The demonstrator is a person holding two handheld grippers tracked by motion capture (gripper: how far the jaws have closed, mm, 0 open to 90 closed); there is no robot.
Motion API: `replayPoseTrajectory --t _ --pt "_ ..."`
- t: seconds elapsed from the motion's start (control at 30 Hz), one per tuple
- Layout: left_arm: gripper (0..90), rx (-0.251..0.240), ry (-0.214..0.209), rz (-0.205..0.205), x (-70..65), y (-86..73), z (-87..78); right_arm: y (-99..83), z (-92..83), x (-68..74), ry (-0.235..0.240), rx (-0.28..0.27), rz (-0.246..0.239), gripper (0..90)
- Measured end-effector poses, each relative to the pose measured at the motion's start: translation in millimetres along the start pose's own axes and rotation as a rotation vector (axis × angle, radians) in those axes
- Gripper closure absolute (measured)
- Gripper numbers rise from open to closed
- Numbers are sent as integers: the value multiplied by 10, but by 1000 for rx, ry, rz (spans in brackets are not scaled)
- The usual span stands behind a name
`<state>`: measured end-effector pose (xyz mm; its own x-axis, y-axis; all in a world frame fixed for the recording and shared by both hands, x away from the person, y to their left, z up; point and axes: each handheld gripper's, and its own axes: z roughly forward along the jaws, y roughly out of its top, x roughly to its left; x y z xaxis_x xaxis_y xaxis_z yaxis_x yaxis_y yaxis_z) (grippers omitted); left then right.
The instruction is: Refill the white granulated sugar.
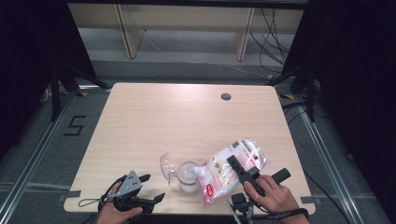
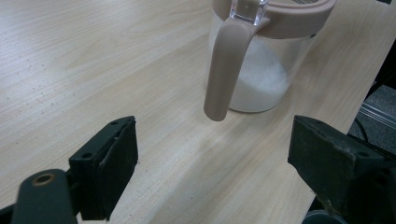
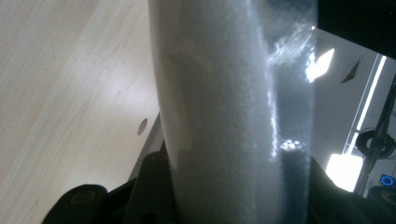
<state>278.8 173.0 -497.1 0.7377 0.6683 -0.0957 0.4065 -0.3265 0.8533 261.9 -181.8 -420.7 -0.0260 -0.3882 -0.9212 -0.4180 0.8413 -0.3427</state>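
Observation:
A clear bag of white granules with red print (image 1: 220,173) hangs tilted over the table's front. Its lower corner touches the mouth of a clear jar (image 1: 188,178). The jar holds some white granules and its lid (image 1: 166,164) is flipped open to the left. My right gripper (image 1: 236,167) is shut on the bag's upper part. In the right gripper view the bag (image 3: 219,116) stands between the jaws of my right gripper (image 3: 233,189). My left gripper (image 1: 153,186) rests open near the front left edge, pointing at the jar. In the left gripper view, the jar (image 2: 261,70) and its beige handle (image 2: 226,70) sit beyond my open left gripper (image 2: 212,168).
The light wooden table (image 1: 177,116) has a round cable hole (image 1: 226,96) at the back right. Black curtains flank both sides. Cables and wooden frame legs lie on the floor beyond the far edge.

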Motion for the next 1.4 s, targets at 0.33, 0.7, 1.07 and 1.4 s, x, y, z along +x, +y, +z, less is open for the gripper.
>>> replayPoseTrajectory --t 0.33,0.7,1.07,1.4 --pt "156 0 1 2 4 -2 1 -13 -33 -2 7 15 7 702" --pt "156 1 -1 25 17 3 -4 87 -25 -30 11 -25 -8 709" --pt "156 1 -1 23 16 4 -1 2 -4 -3 15 -18 43 727" --pt "156 -2 5 18 7 7 -7 1 52 32 68 -79 199 729"
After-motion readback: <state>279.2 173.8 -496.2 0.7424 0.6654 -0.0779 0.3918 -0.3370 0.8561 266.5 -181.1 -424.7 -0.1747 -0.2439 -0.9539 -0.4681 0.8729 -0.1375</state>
